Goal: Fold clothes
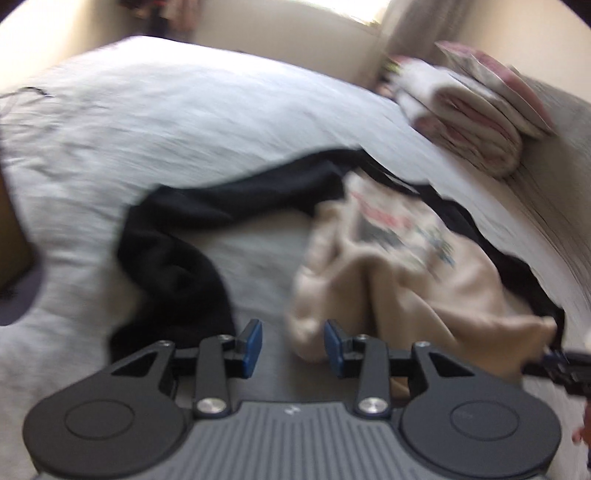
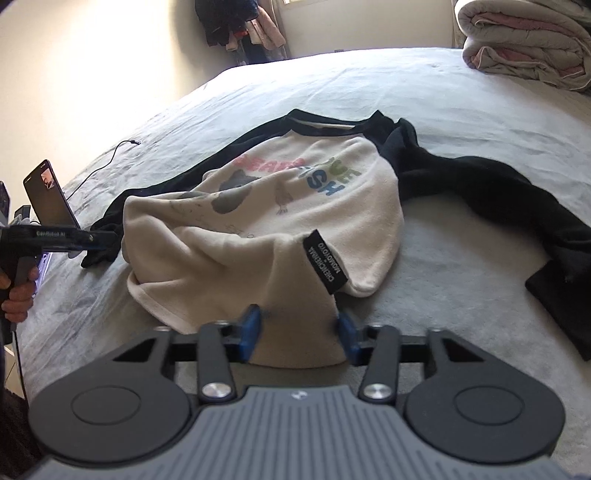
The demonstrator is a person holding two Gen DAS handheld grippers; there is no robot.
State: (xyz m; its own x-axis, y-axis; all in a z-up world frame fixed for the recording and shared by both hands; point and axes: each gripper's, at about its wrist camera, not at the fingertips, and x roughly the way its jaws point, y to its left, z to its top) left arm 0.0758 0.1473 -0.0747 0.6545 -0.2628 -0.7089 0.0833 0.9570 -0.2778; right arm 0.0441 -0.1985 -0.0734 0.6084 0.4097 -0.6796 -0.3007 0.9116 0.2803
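A cream shirt with black sleeves and a colourful print lies crumpled on the bed, a black label on its near hem. My right gripper is open, with the cream hem lying between its blue pads. One black sleeve trails right. The other sleeve ends at the left, where my left gripper is held by a hand. The left wrist view is blurred. There my left gripper is open, with the cream shirt just right of its pads and a black sleeve to the left.
The bed has a pale grey sheet. A folded quilt sits at its far right corner. A phone stands at the left edge with a cable across the sheet. Clothes hang by the far wall.
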